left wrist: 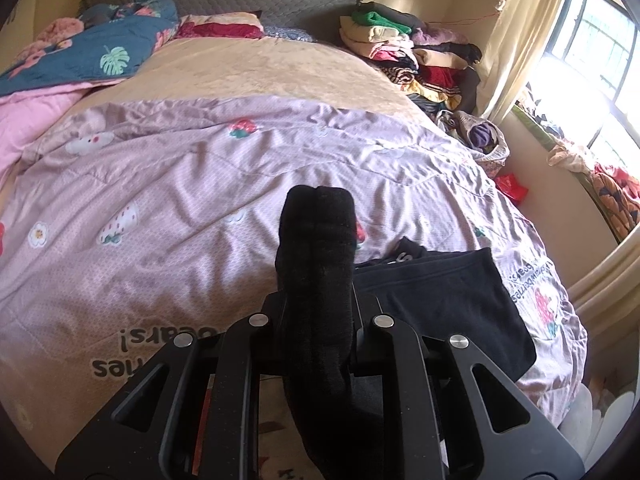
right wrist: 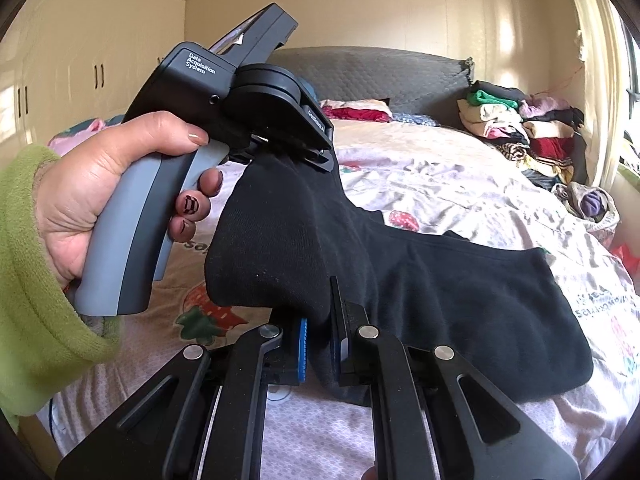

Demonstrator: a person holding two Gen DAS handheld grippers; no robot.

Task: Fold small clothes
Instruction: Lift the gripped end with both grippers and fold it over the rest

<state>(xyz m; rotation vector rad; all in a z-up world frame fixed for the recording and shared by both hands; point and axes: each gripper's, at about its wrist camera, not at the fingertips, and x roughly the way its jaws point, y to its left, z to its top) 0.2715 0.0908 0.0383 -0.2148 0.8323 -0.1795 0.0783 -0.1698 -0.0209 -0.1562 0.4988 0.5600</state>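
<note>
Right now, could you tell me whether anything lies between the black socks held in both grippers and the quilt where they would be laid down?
Partly. The black socks hang over pink quilt, but dark folded shorts lie just to their right.

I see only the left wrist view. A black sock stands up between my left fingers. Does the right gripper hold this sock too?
Observer: Yes. The right gripper is shut on the other end of the black sock, which sits between its blue pads.
Operator: Which end is higher?
Observer: In the right wrist view, the left gripper holds its end higher, and the sock slopes down to the right gripper.
Operator: Who holds the left gripper?
Observer: A hand in a green sleeve grips its grey handle.
</note>
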